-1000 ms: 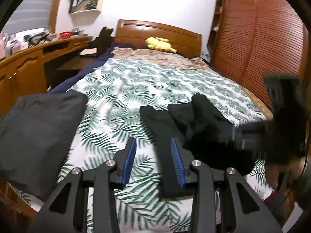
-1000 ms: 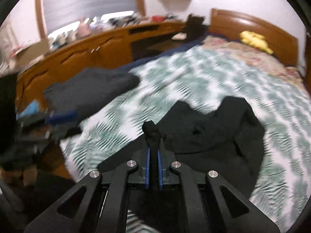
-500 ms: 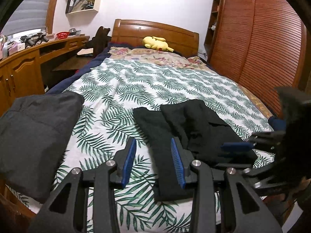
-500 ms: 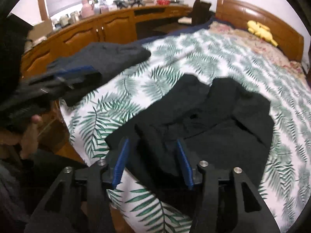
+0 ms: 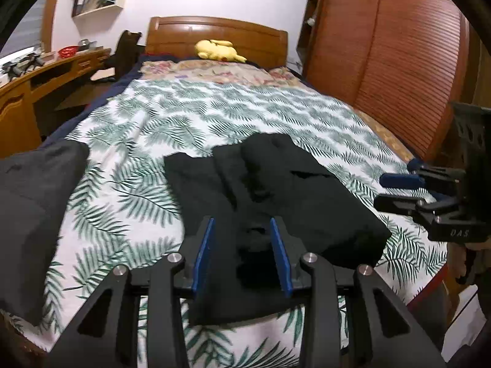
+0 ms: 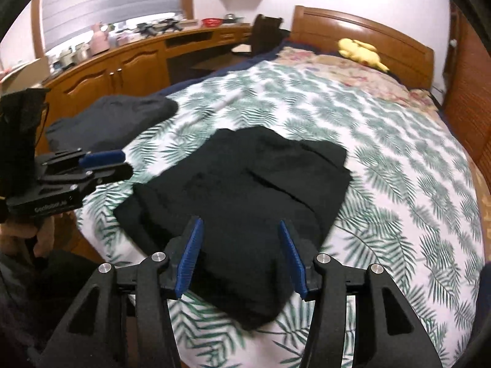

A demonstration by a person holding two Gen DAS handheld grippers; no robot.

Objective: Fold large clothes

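A black garment [image 5: 291, 184] [image 6: 245, 184] lies in a rough folded block on the leaf-print bedspread [image 5: 147, 141], near the bed's front edge. My left gripper [image 5: 241, 224] hovers open over the garment's near left part, with nothing pinched between its blue pads; the right wrist view shows it from the side [image 6: 125, 162] at the left. My right gripper [image 6: 240, 224] stands open above the garment's near edge and holds nothing. The left wrist view has it at the far right [image 5: 379, 191], just off the garment's right side.
A folded dark grey garment [image 5: 30, 190] [image 6: 116, 116] lies at the bed's left corner. A yellow plush toy [image 5: 218, 49] rests by the wooden headboard [image 5: 214, 30]. Wooden cabinets and a desk [image 6: 129, 58] run along the left, and louvred wardrobe doors [image 5: 399, 61] along the right.
My right gripper let go of the black cloth, opened and drew back to the garment's right side. My left gripper shifted right, over the garment. The garment now lies flat.
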